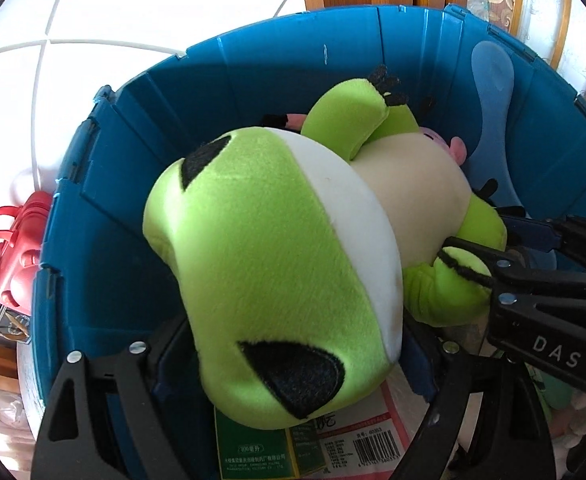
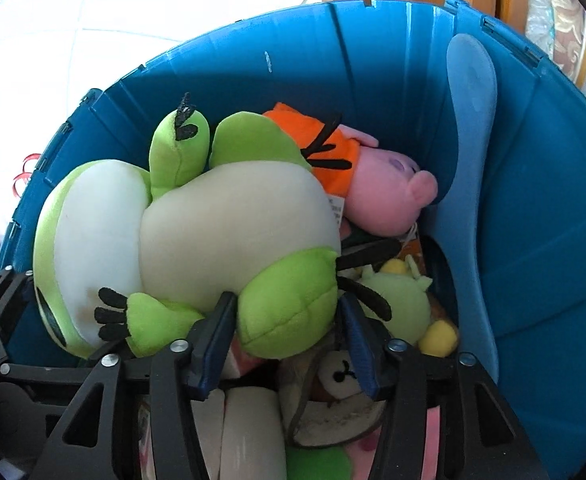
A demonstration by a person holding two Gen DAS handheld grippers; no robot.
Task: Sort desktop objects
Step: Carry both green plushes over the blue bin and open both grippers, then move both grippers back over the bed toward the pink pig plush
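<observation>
Green plush frog fills the blue bin wall to wall. Our right gripper pinches its leg; our left gripper brackets its head, fingers spread.

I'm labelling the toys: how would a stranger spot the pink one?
Look inside the blue bin. Behind the big green frog, near the pale blue spoon, lies the pink pig. It alone is pink and wears orange.

I see the green-and-white plush frog filling the blue plastic bin, head between my left gripper fingers; right gripper pinches its leg.
</observation>
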